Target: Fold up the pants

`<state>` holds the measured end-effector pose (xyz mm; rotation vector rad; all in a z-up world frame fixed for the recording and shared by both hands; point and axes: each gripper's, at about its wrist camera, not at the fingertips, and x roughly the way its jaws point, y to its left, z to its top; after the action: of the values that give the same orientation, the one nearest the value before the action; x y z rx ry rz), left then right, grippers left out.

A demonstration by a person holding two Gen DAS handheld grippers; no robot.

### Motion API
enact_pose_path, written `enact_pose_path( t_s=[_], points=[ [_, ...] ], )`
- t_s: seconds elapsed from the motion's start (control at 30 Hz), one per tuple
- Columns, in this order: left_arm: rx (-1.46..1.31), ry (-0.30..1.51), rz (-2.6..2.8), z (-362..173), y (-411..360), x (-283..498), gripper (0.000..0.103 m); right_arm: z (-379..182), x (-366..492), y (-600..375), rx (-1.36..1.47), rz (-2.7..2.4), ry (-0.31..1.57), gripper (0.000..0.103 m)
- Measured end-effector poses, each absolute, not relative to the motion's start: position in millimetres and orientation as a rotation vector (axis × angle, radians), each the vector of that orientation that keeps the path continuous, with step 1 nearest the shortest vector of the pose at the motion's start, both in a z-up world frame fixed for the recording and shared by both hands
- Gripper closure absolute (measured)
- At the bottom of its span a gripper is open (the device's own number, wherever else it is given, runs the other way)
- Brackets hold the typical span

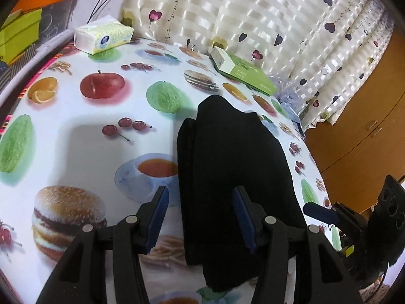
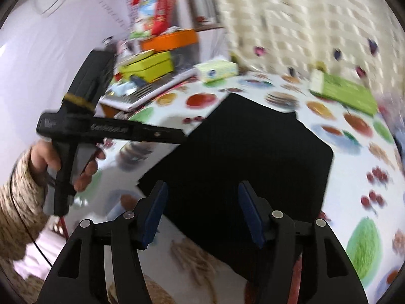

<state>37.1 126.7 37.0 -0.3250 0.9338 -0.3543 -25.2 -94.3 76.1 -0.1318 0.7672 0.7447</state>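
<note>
The black pants (image 1: pixel 235 162) lie folded into a compact layered stack on the fruit-print tablecloth (image 1: pixel 83 136). My left gripper (image 1: pixel 201 217) is open and empty, just above the near end of the stack, its left finger over the cloth and its right finger over the pants. In the right wrist view, which is blurred, the pants (image 2: pixel 243 152) show as a dark block. My right gripper (image 2: pixel 202 212) is open and empty above their near edge. The left tool's handle (image 2: pixel 76 126) shows there, held by a hand in a knit sleeve.
A tissue pack (image 1: pixel 103 35) lies at the far left of the table and a green box (image 1: pixel 243 71) at the back by the heart-print curtain (image 1: pixel 278 25). Boxes are stacked beyond the table's left edge (image 2: pixel 152 60). A wooden cabinet (image 1: pixel 359 131) stands to the right.
</note>
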Motion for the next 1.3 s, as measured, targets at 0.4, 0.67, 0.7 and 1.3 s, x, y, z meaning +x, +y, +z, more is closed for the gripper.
enact_pose_path(
  t_s=[0.4, 0.67, 0.7, 1.3],
  points=[
    [-0.122, 0.862, -0.111, 45, 122, 6, 0.041, 44, -41, -52, -0.335, 0.713, 0.771, 0.043],
    [-0.093, 0.845, -0.078, 42, 126, -2, 0.038, 34, -39, -44, -0.411, 0.696, 0.77, 0.038],
    [-0.099, 0.848, -0.083, 41, 126, -2, 0.038, 32, -40, -41, -0.429, 0.694, 0.773, 0.037],
    [-0.226, 0.89, -0.123, 23, 148, 12, 0.038, 20, -22, -20, -0.54, 0.617, 0.755, 0.025]
  ],
)
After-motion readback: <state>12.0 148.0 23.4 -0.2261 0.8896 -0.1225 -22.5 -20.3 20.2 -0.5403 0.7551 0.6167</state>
